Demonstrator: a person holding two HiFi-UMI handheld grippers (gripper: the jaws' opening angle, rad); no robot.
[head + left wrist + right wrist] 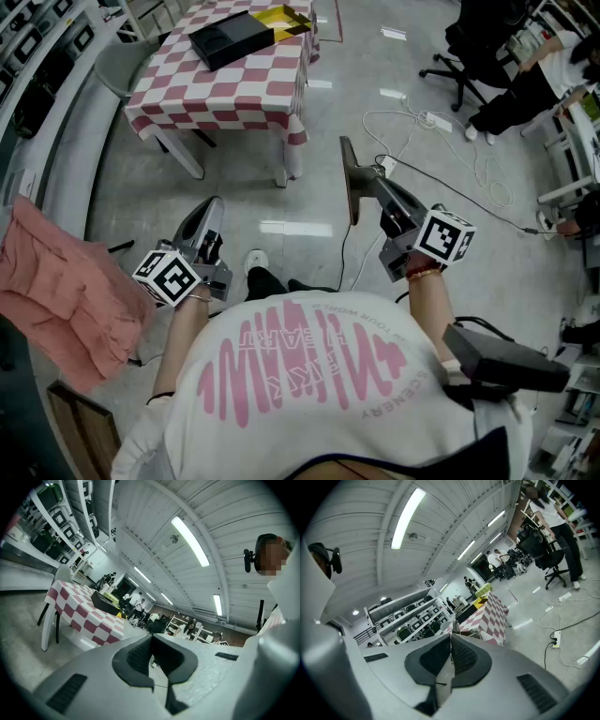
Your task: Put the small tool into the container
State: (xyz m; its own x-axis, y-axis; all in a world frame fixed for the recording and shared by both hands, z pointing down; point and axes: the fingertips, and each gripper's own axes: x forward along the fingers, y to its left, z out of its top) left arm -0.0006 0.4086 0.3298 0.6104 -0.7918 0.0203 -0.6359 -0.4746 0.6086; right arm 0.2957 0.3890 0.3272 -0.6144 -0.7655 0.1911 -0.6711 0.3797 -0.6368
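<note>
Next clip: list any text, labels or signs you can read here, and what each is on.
"IN YOUR WORLD": pink print on the person's white shirt, upside down in the head view.
"SCENERY": same shirt, by the print's edge.
Large pink letters on the shirt: too stylised to read surely.
Marker cubes: patterns only, no words.
Black-and-yellow box on the checked table: no legible print.

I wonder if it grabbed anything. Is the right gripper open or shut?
Shut. In its own view the right gripper has its jaw tips touching, with nothing between them.
</note>
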